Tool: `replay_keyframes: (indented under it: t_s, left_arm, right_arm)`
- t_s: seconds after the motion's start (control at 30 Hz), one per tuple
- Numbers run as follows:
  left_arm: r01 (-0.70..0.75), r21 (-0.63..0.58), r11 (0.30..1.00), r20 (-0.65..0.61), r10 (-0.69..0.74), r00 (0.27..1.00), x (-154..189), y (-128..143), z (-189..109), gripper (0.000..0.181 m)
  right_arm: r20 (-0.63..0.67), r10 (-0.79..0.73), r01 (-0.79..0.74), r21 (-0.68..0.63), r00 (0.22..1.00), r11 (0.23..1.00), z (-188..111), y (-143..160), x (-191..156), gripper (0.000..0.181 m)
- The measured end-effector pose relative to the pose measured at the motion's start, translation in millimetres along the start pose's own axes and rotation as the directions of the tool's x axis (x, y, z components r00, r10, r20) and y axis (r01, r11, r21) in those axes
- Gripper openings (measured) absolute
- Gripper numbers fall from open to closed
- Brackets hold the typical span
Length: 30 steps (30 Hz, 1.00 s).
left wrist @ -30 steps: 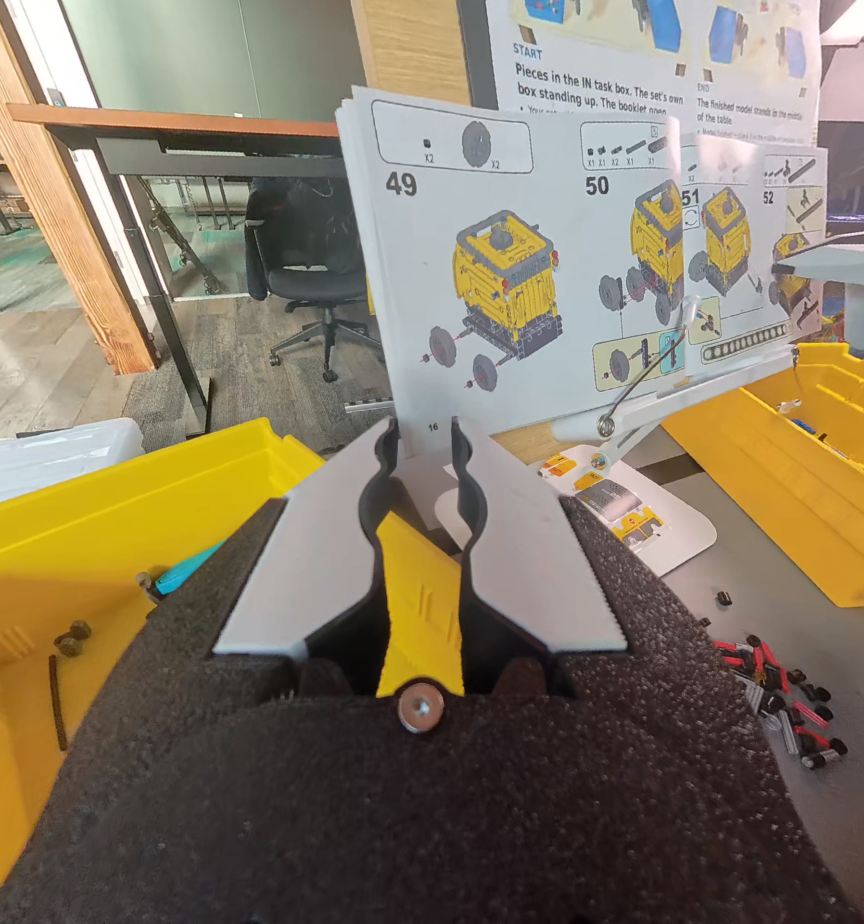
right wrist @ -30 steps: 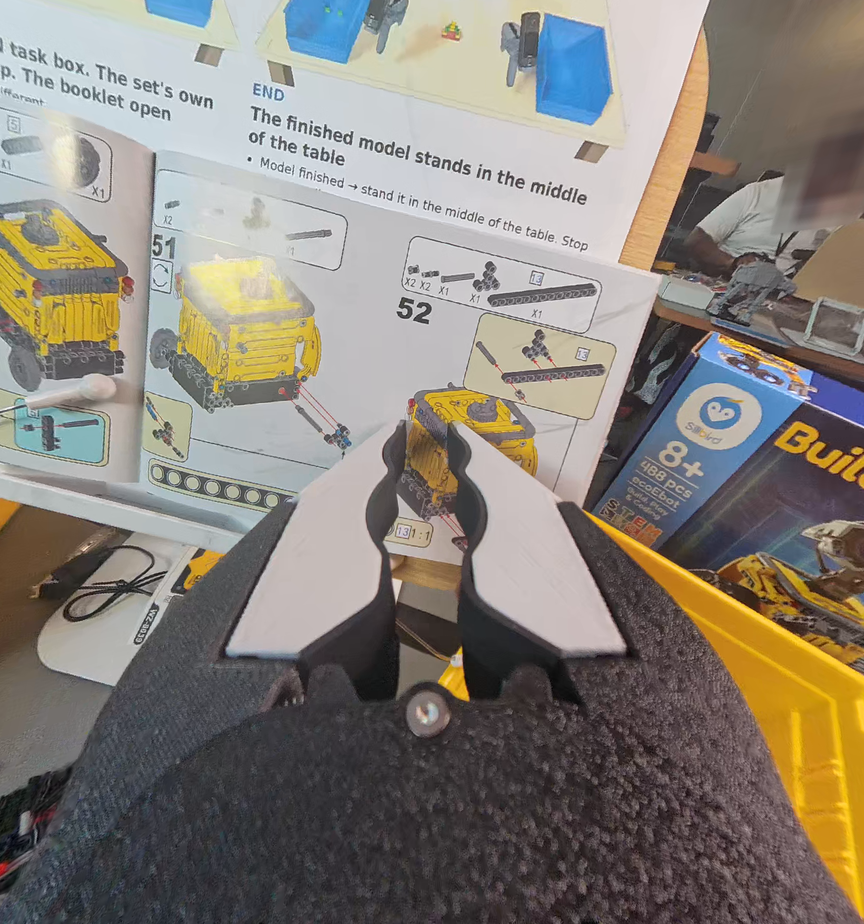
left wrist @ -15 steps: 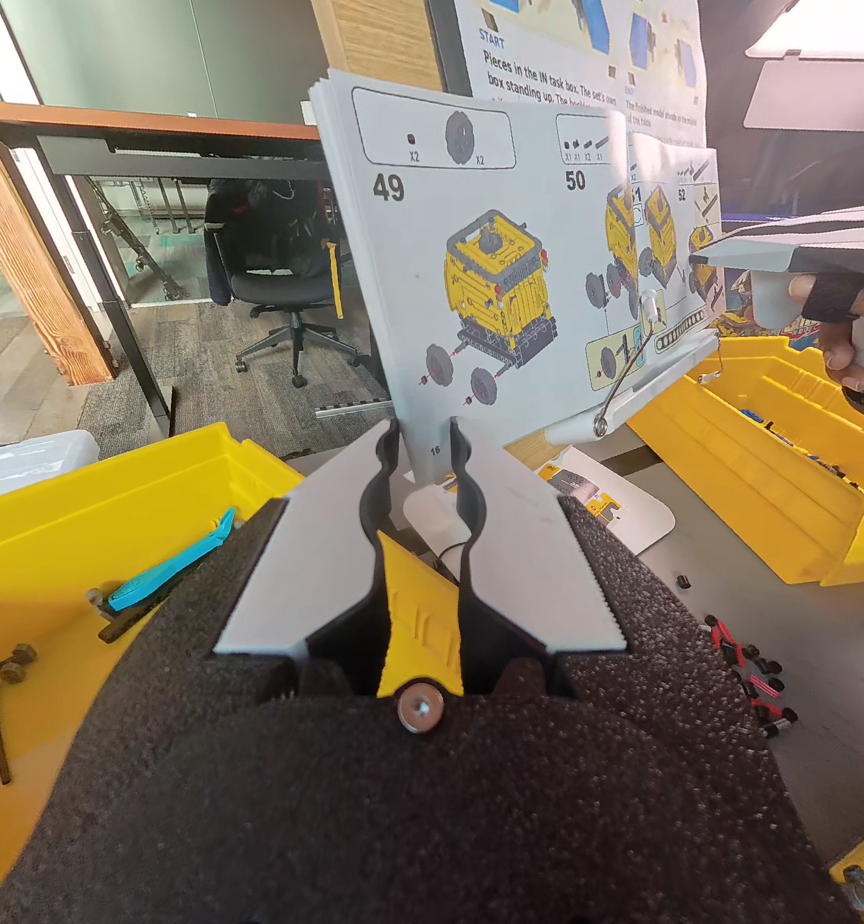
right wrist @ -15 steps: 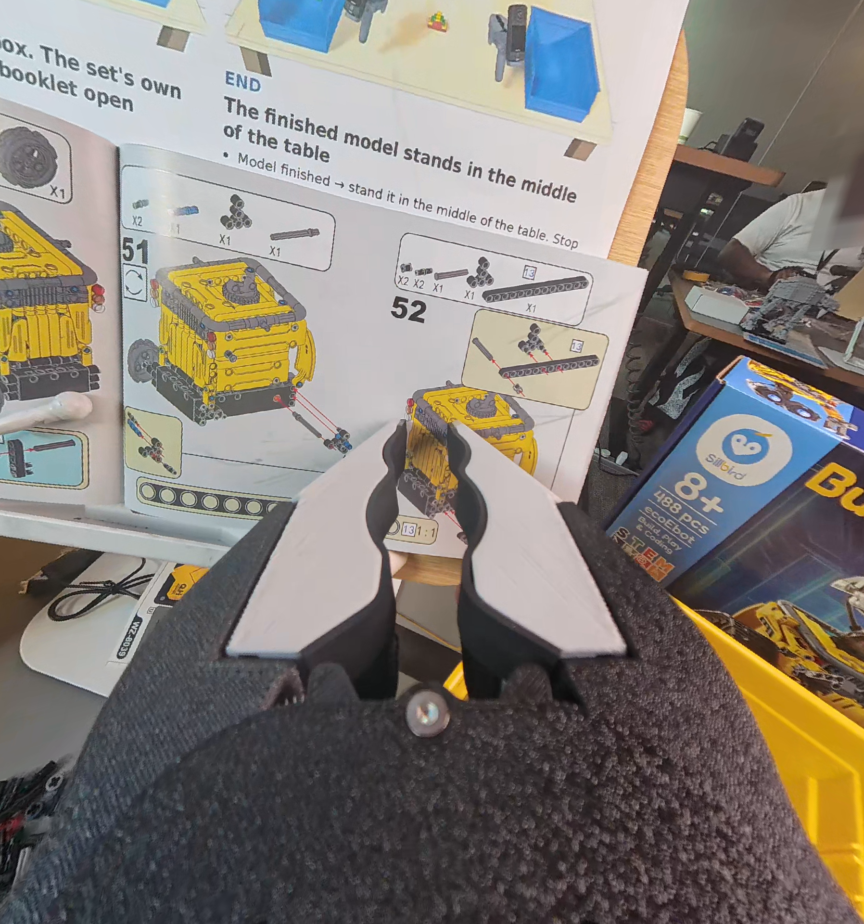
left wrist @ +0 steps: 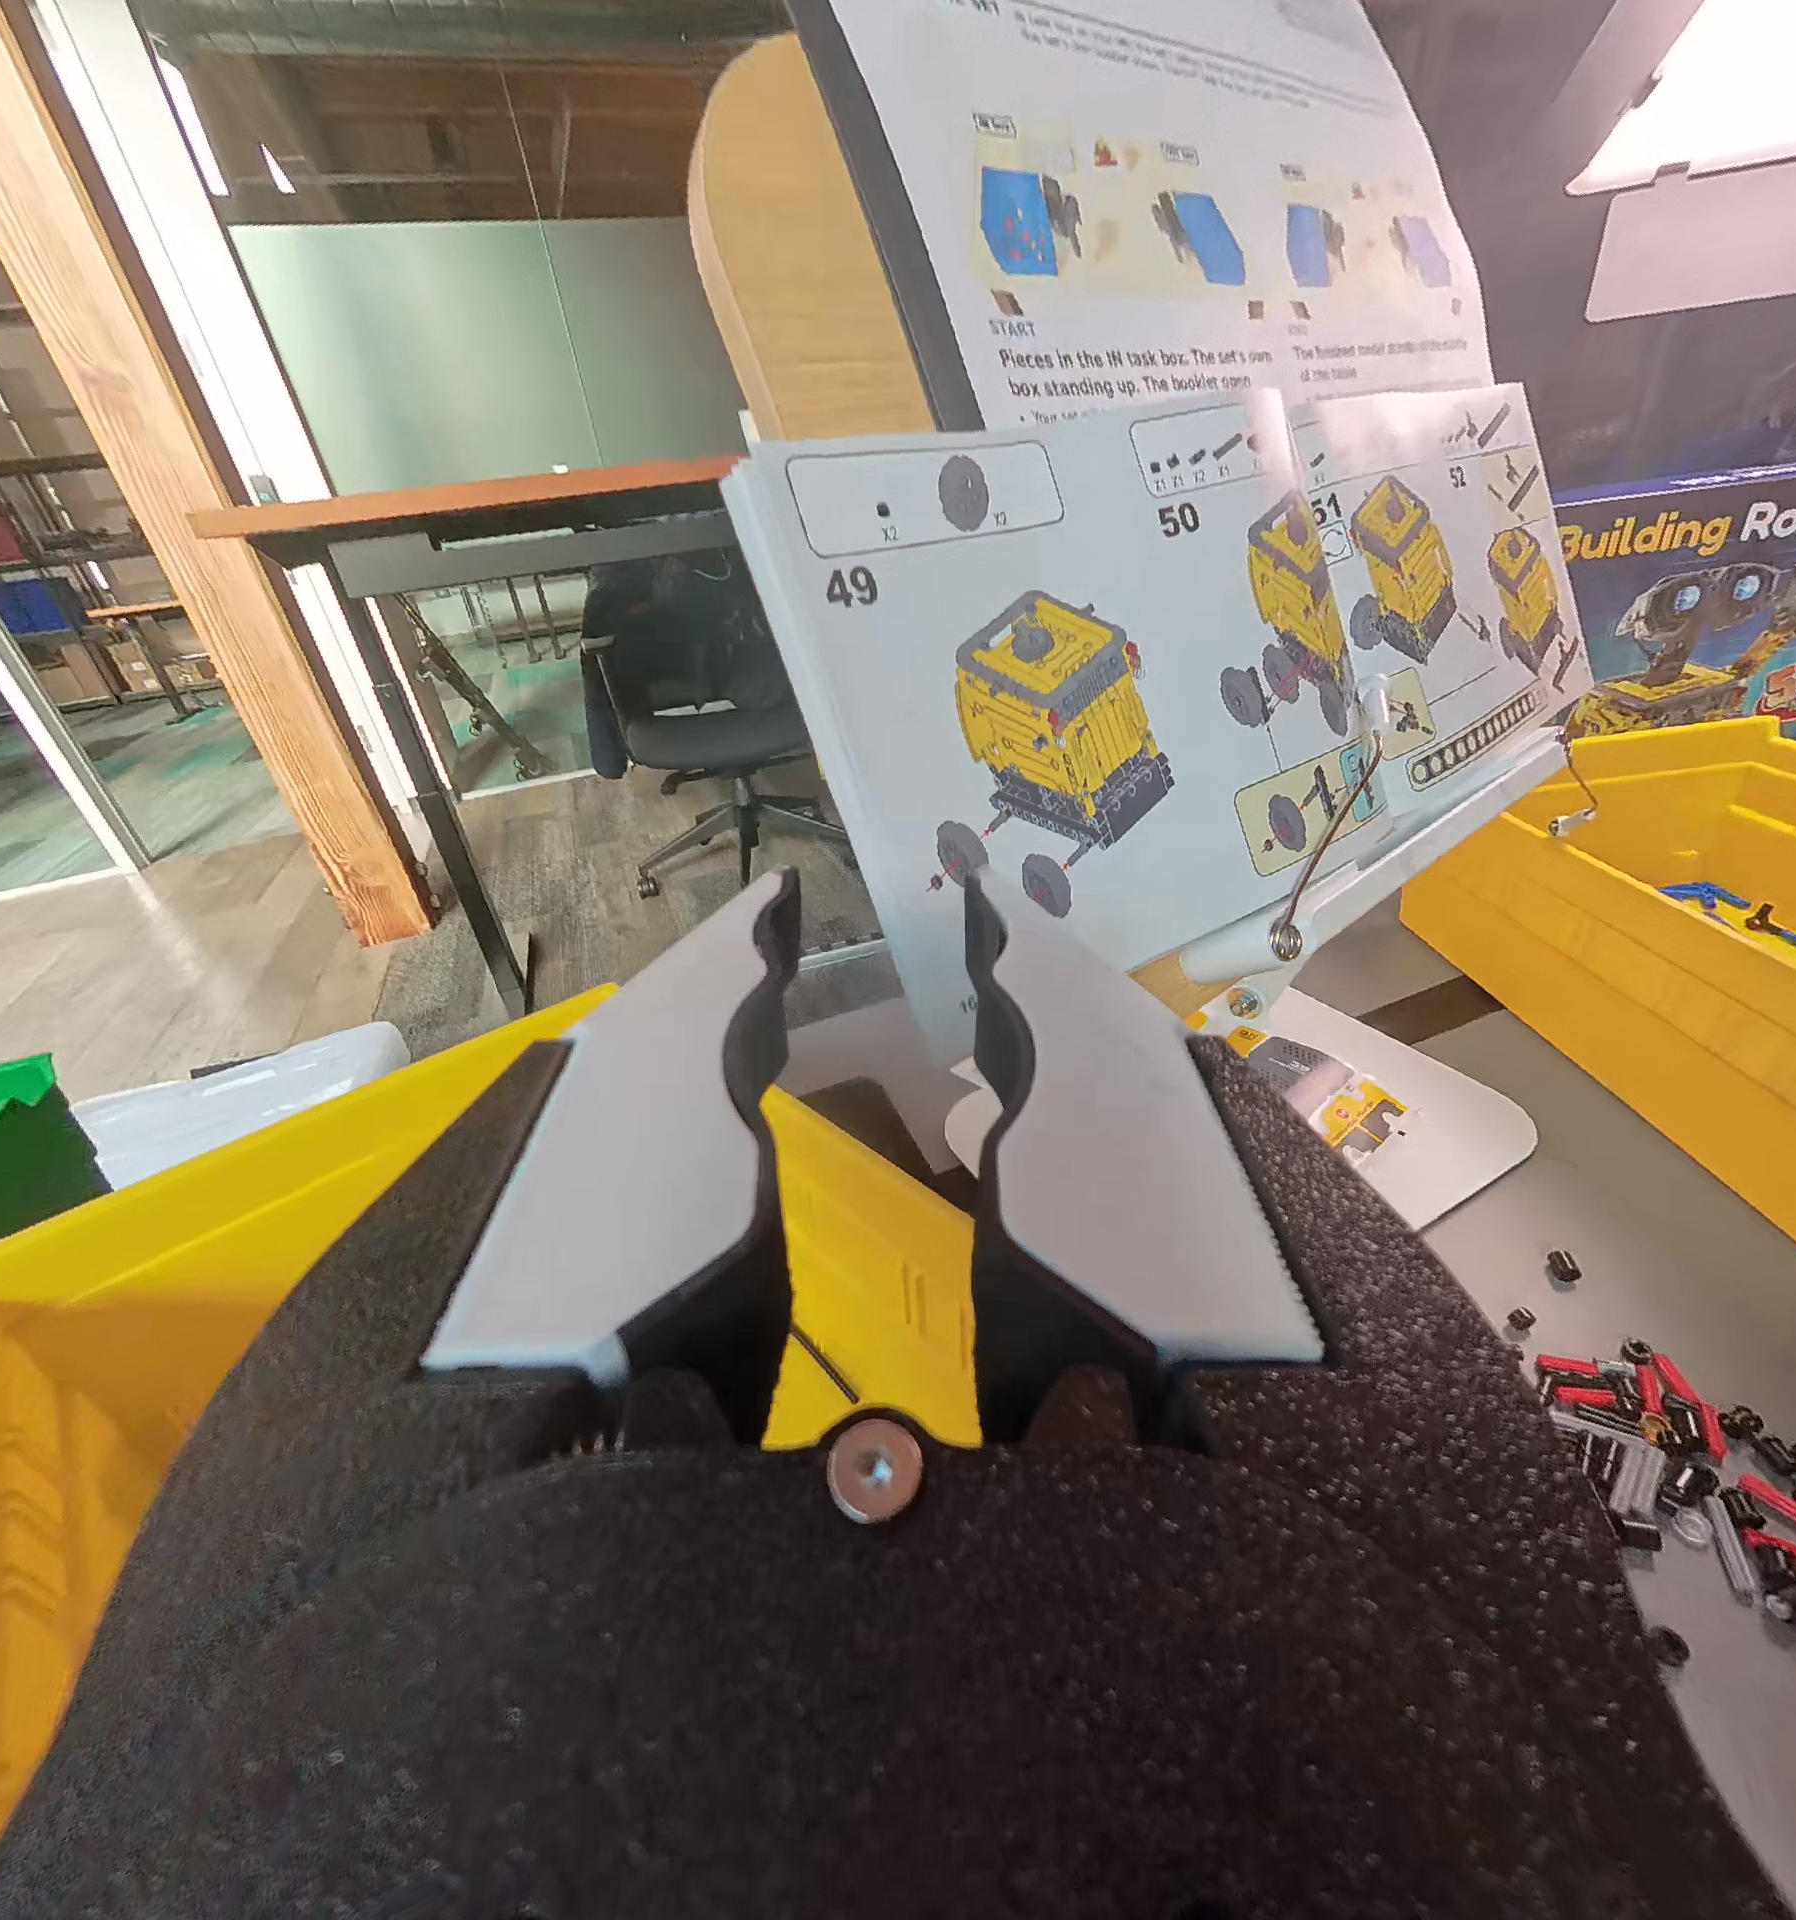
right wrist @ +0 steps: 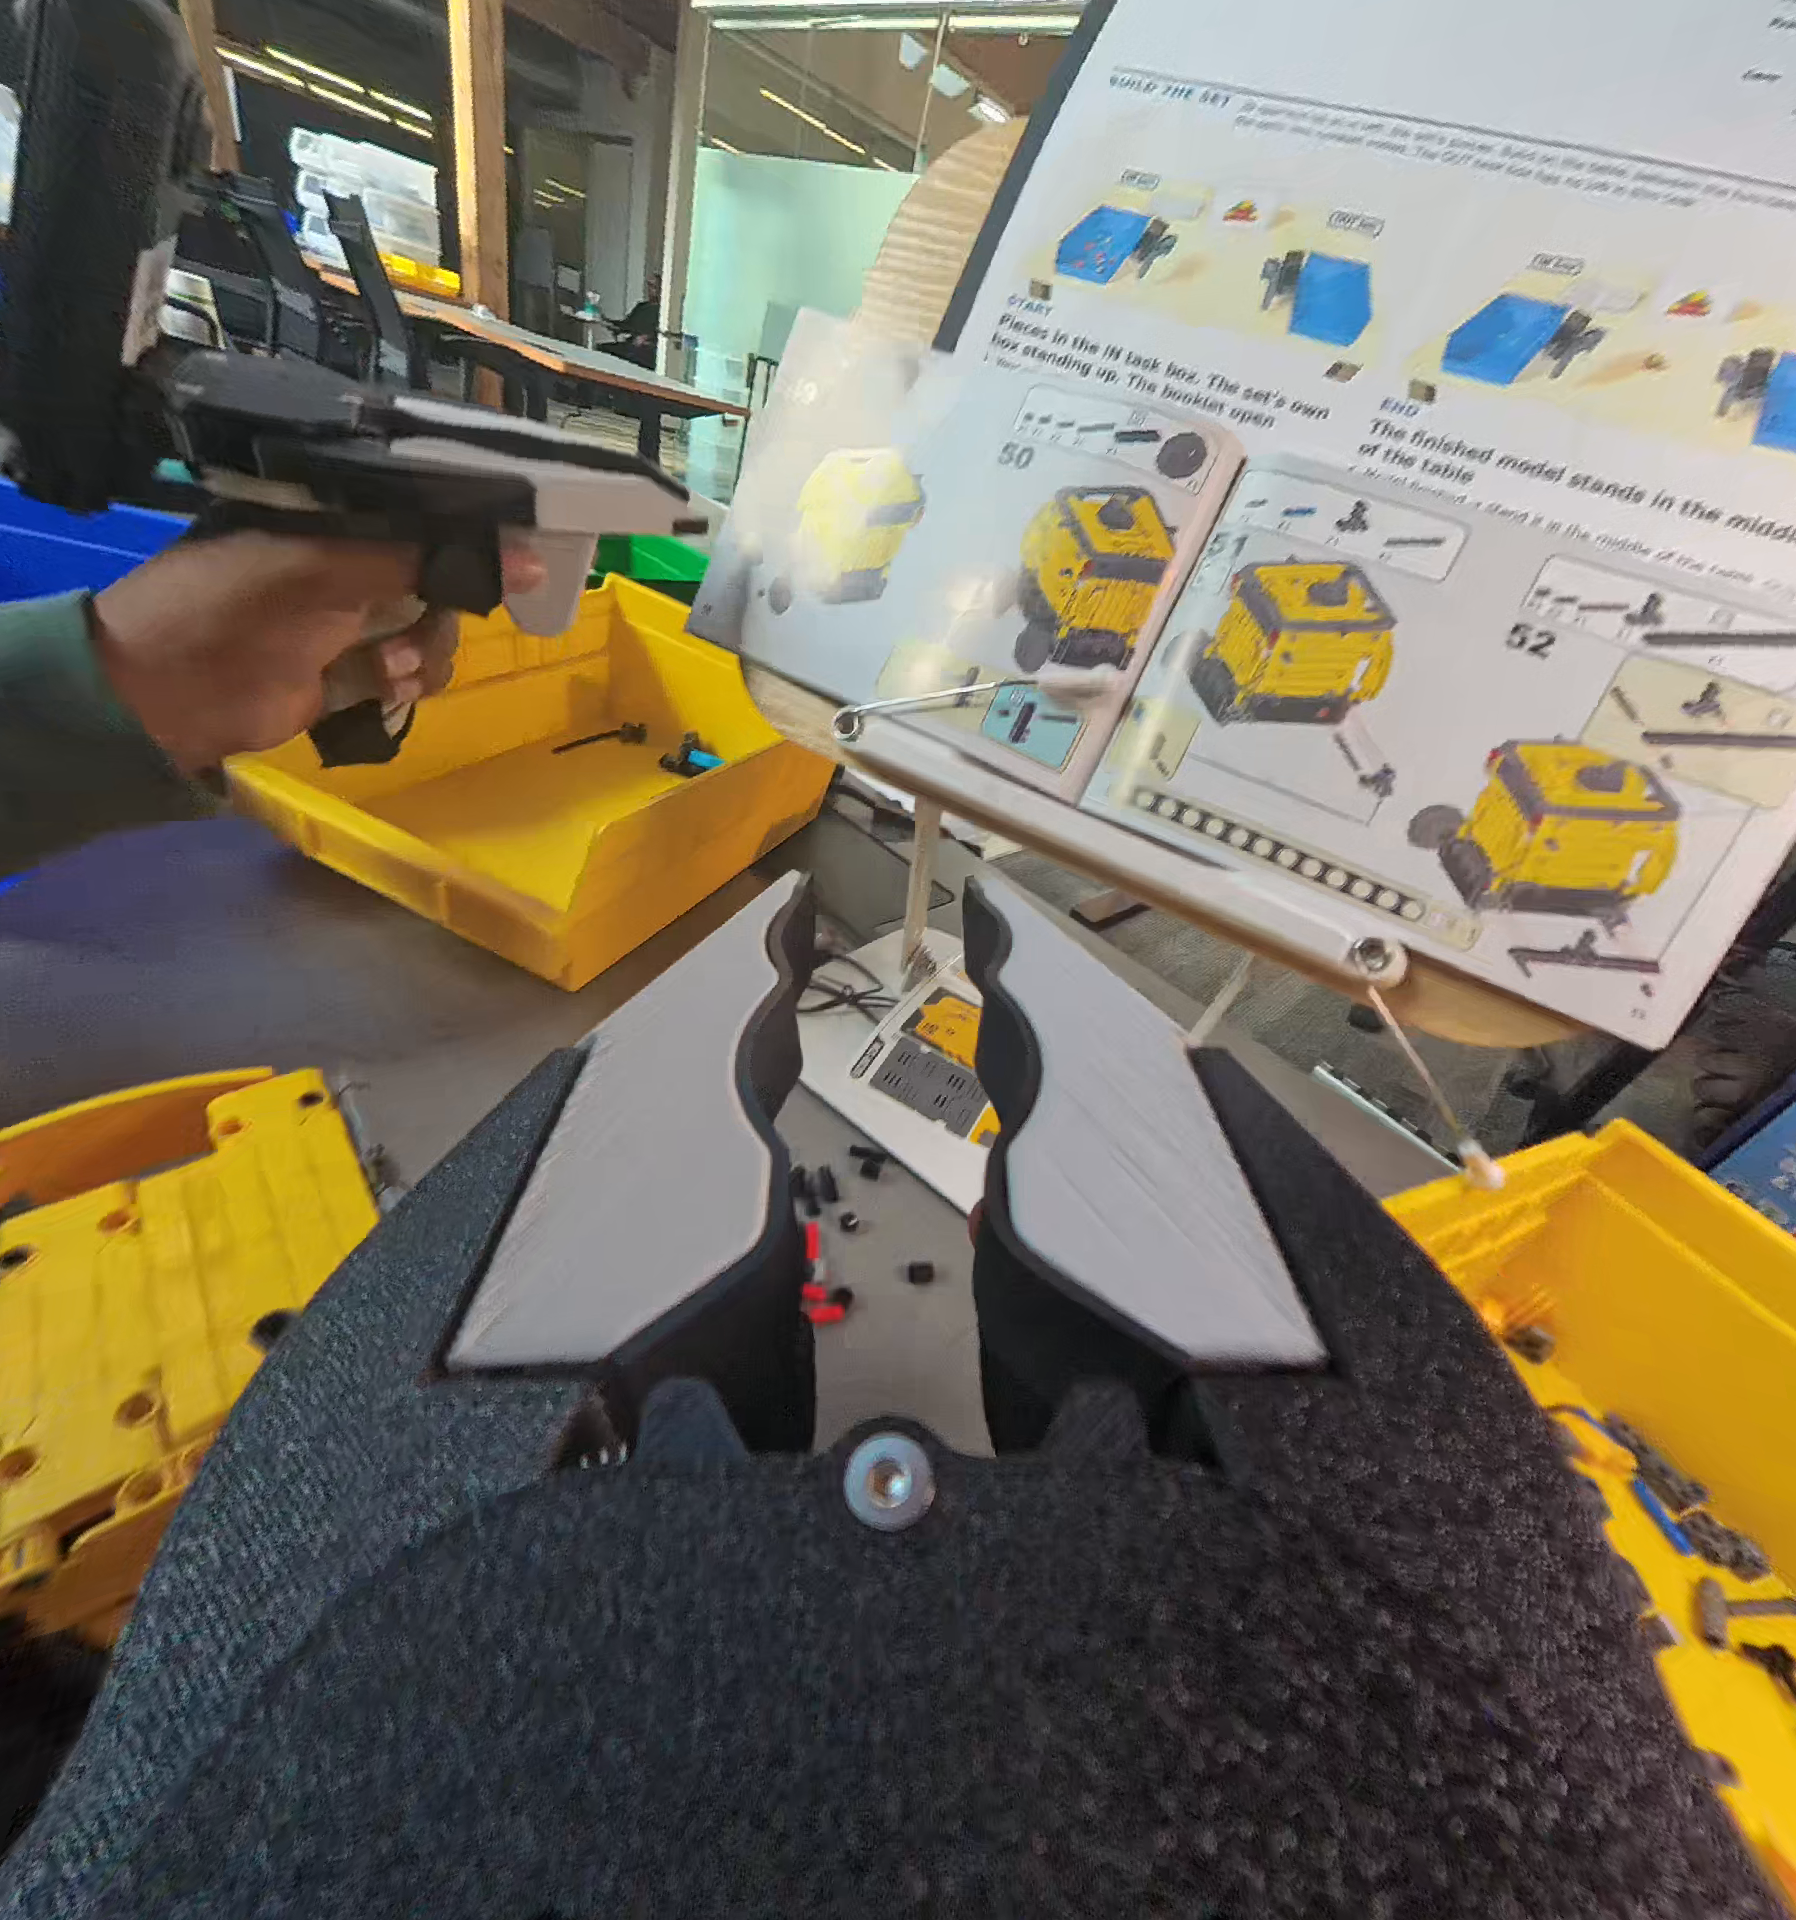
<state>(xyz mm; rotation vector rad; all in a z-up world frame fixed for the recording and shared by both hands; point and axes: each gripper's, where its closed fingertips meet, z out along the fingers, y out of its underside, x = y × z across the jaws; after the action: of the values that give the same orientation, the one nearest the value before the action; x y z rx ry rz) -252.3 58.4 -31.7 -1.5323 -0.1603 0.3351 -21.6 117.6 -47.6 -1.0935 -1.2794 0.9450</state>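
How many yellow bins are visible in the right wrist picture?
2: one yellow bin at left behind the table, below the left gripper; another yellow bin at right, holding small parts. More may be hidden.

Printed writing shows on four things, and none of it is repeated here. An open instruction booklet point(left wrist: 1133, 675) point(right wrist: 1289, 665) stands on a holder at centre right of both views; its grey pages carry large black step numbers, small part-count marks and a page number at the lower corner. Behind it, at the upper right, a white printed sheet point(left wrist: 1185, 208) point(right wrist: 1496, 260) bears headings and lines of black text under small coloured pictures. A dark blue product box point(left wrist: 1725, 582) at the right edge shows a yellow title. A small leaflet point(left wrist: 1361, 1112) point(right wrist: 925, 1049) on the holder's base has print too small to read.
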Motion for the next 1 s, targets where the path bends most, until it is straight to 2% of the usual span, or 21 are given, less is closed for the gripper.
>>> replay_keyframes:
  t_s: [0.13,0.23,0.33,0.4,0.53,0.67,0.8,0.93,1.0]
  left_arm:
    - [-0.018,0.059,0.998,0.014,0.017,1.0,3.4,-17.6,-7.1,0.034]
    - [-0.032,0.082,0.996,0.015,0.031,0.999,11.7,-24.0,-11.3,0.025]
    - [-0.07,0.103,0.992,0.028,0.068,0.997,20.7,-31.2,-18.6,0.017]
    - [-0.091,0.125,0.988,0.023,0.088,0.996,28.8,-38.5,-26.5,0.009]
    - [-0.075,0.139,0.987,-0.019,0.078,0.997,49.0,-42.8,-43.2,0.004]
    - [-0.007,0.099,0.995,-0.157,0.023,0.987,82.0,-22.6,-61.1,0.007]
    - [0.102,0.024,0.994,-0.321,-0.089,0.943,111.7,5.2,-85.8,0.03]
    - [0.137,-0.098,0.986,-0.468,-0.167,0.868,139.4,44.3,-122.1,0.052]
    - [0.164,-0.176,0.971,-0.557,-0.236,0.796,156.3,63.3,-142.8,0.059]
  right_arm:
    - [0.007,0.054,-0.054,0.011,0.999,0.999,-25.3,41.3,-15.3,0.036]
    - [0.003,0.107,-0.107,0.033,0.994,0.994,-29.7,59.6,-14.1,0.036]
    - [-0.012,0.126,-0.126,0.034,0.992,0.991,-28.5,70.9,-13.8,0.035]
    - [0.004,0.098,-0.098,0.033,0.995,0.995,-28.1,74.6,-20.7,0.031]
    - [0.025,0.039,-0.038,-0.013,0.999,0.999,-27.6,83.5,-27.8,0.023]
    - [-0.009,0.062,-0.063,-0.041,0.998,0.997,-29.2,89.2,-16.8,0.019]
    - [-0.014,0.089,-0.09,-0.094,0.996,0.992,-29.0,98.8,-10.4,0.018]
    - [0.033,0.069,-0.06,-0.209,0.997,0.976,-26.7,117.1,-14.1,0.02]
    - [0.045,0.054,-0.04,-0.269,0.998,0.962,-26.2,127.5,-13.6,0.023]
